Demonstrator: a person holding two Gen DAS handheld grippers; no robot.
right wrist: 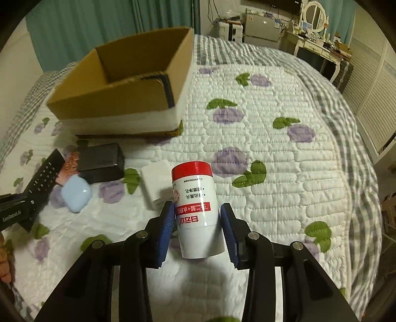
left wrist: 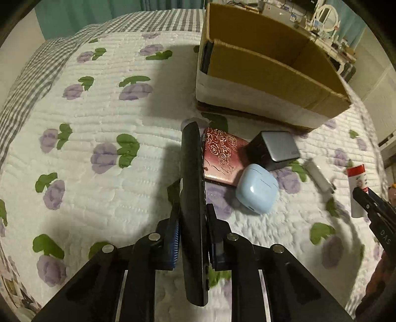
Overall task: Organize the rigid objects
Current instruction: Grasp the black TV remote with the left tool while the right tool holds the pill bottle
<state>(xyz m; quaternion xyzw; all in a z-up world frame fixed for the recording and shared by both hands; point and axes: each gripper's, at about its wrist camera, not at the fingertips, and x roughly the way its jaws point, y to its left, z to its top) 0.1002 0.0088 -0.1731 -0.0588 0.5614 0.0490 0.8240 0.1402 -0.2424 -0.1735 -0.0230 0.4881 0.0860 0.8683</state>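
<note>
My left gripper is shut on a black remote control, held edge-up above the quilt; it also shows in the right wrist view. My right gripper is shut on a white bottle with a red cap, also seen in the left wrist view. An open cardboard box stands on the bed beyond both, also in the right view. In front of it lie a red patterned case, a black box, a light blue earbud case and a white block.
The bed has a white quilt with purple flowers and a grey checked border. A dresser with a round mirror and appliances stand behind the bed. Teal curtains hang at the back.
</note>
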